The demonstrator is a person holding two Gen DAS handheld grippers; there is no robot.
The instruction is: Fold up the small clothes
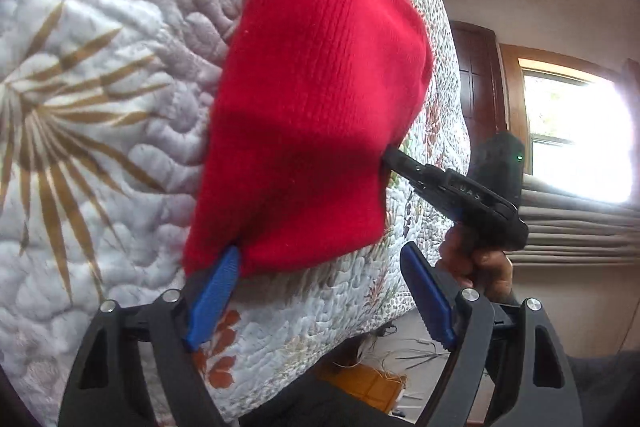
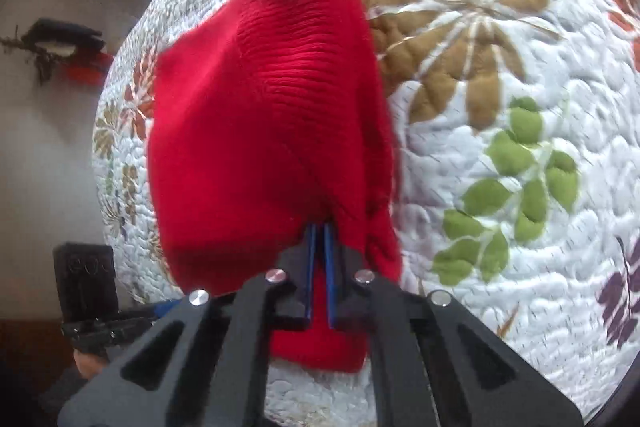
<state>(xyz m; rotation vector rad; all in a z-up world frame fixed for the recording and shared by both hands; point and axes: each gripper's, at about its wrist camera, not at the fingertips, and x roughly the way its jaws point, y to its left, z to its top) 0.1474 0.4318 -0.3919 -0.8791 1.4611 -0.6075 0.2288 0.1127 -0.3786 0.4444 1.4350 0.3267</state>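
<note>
One claw gripping, one gaping: red knit garment [image 1: 312,99] hanging over the quilt [image 1: 100,67].
I am seeing the right gripper [image 2: 319,227] pinching its lower edge; the left gripper [image 1: 320,267] is spread open just below, left pad touching the hem.

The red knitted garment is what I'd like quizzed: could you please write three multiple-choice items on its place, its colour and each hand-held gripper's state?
1. Where is the red knitted garment?
A. over the white floral quilted bedspread
B. on a wooden floor
C. in a basket

2. What colour are the gripper finger pads?
A. green
B. blue
C. yellow

3. Which hand-held gripper is shut on the garment?
A. left
B. right
C. neither

Answers:
1 A: the quilt fills the background behind it.
2 B: both views show blue pads.
3 B: the right hand-held gripper pinches the knit, while the left hand-held gripper gapes wide.
</note>
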